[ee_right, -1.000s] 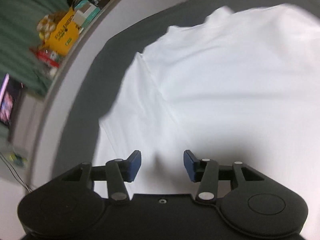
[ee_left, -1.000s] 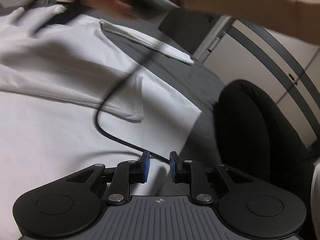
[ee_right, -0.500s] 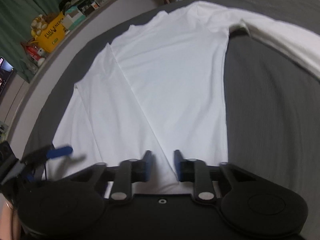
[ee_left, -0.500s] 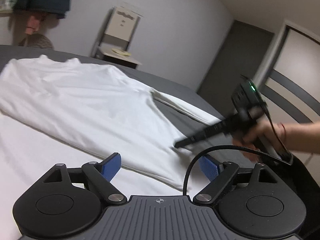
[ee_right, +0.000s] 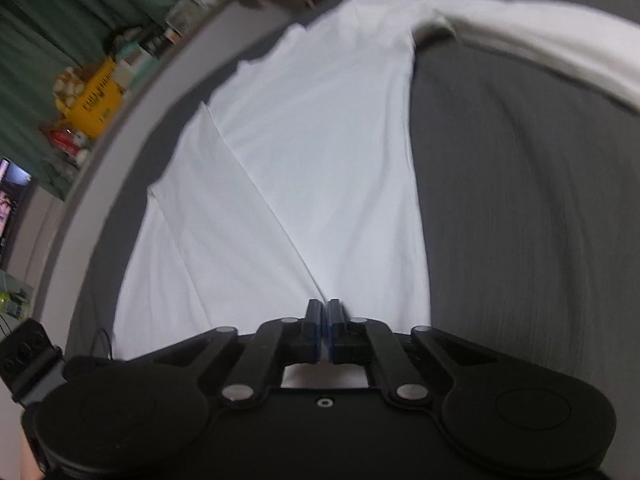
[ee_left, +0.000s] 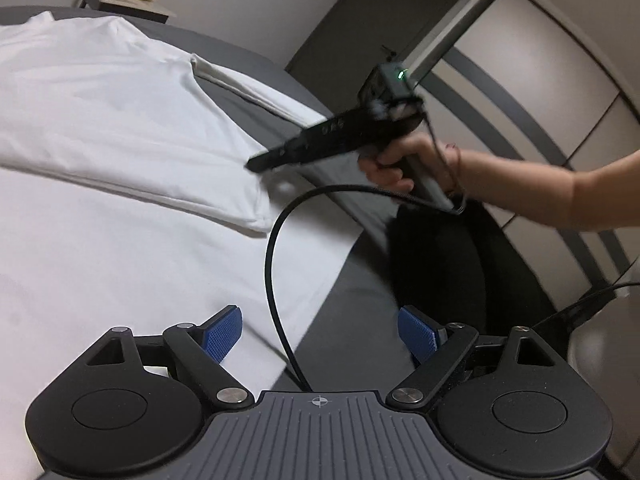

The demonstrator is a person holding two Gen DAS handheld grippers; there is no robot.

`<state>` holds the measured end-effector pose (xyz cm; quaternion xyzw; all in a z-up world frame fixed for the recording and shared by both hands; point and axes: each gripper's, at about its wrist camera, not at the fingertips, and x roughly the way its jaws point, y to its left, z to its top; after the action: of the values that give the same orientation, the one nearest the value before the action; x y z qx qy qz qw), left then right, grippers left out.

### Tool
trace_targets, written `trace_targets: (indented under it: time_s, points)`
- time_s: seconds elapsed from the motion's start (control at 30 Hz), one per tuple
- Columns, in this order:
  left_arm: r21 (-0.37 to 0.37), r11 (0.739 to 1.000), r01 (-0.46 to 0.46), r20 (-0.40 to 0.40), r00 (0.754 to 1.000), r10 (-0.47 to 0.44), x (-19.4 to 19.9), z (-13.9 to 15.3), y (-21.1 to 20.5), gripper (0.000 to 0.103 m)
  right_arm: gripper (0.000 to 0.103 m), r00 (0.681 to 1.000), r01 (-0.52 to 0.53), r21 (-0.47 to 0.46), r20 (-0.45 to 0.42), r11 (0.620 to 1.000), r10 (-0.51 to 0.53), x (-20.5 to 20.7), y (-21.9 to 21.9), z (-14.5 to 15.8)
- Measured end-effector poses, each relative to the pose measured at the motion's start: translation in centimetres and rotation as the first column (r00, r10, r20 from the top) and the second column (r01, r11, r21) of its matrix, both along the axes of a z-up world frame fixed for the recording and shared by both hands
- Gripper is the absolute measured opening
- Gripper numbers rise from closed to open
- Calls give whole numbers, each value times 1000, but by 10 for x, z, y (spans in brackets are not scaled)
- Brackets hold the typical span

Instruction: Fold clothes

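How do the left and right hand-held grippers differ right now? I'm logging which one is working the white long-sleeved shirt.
The left hand-held gripper has its blue-padded jaws spread wide with no cloth between them; the right hand-held gripper has its jaws closed together. The left hangs over the near edge of the white long-sleeved shirt, touching nothing; the right's tips sit at the shirt's folded hem corner, though a pinch is unclear. Both are black with blue pads.

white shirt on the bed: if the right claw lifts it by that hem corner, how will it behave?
The white shirt will probably drape and sag: it lies flat with soft creases and a folded-over flap. It looks thin, so likely light. The right claw, shut at the hem corner, may lift only the top layer. The grey bedcover looks matte, so dragging may bunch the fabric.
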<state>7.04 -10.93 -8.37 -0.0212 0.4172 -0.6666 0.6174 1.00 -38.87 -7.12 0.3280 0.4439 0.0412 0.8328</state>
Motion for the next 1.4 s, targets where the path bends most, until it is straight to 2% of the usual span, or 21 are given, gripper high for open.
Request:
trace_targets:
  time_s: [0.1,0.17,0.23,0.37,0.43,0.5,0.57,0.63,0.73,0.77,0.8,0.83,0.87,0.93,1.0,1.07,1.13,1.23,1.3,1.37,1.4]
  points:
    - [-55,998,-25,-39,999,23,6,6,19,86,14,999,47,27,2,999,-47,-4,-1,2]
    - [-83,995,-58,-35,998,55,9,11,35,86,19,997,66,-10,34,998,-66,-11,4,13]
    - [-144,983,-113,-7,994,113,11,16,47,86,19,995,12,-57,97,998,-7,-17,20,27]
    - [-263,924,-277,30,955,294,26,22,45,86,22,973,-116,-179,176,977,148,-13,66,39]
    - [-303,889,-343,19,931,366,33,20,39,86,22,969,-162,-253,142,954,202,-3,87,30]
    - [-314,866,-389,13,911,413,37,16,32,86,22,967,-198,-338,86,920,240,4,107,18]
    - [-304,855,-420,26,894,448,36,12,21,86,21,960,-237,-428,33,872,277,7,127,10]
    - [-293,846,-444,51,877,478,35,9,8,86,21,939,-302,-498,-7,813,344,1,145,12]
    - [-284,841,-459,119,854,506,32,7,-12,86,23,907,-383,-537,-62,752,418,-9,164,17]
    - [-291,834,-469,134,843,521,32,6,-19,86,22,904,-384,-547,-60,744,423,-9,165,21]
    - [-302,819,-488,128,830,543,32,6,-19,86,22,906,-375,-556,-50,742,421,-9,166,24]
    - [-314,802,-508,121,817,564,32,5,-19,86,23,922,-324,-558,-6,764,387,-6,161,29]
    - [-320,783,-533,93,805,586,34,1,-19,86,24,936,-275,-559,31,782,352,-3,156,32]
    - [-320,741,-591,27,776,631,38,-9,-20,86,25,961,-197,-563,51,803,272,12,141,26]
    - [-280,711,-644,-18,745,667,42,-21,-21,86,25,978,-158,-550,27,820,207,23,129,14]
    - [-224,694,-685,-36,717,696,46,-33,-27,86,25,983,-148,-527,14,837,183,24,121,7]
    - [-177,700,-692,-18,714,700,47,-39,-33,86,25,984,-141,-507,26,850,178,18,116,7]
    - [-124,735,-667,49,736,675,45,-33,-40,86,25,982,-158,-516,9,842,190,5,116,15]
    - [-82,767,-636,104,760,641,41,-29,-41,86,33,988,-121,-491,20,863,150,-4,109,25]
    - [-62,784,-617,125,775,620,37,-24,-37,86,55,993,8,-437,109,899,44,-13,76,42]
    - [-52,792,-608,135,782,609,36,-21,-34,86,60,988,100,-400,151,911,-42,-20,54,50]
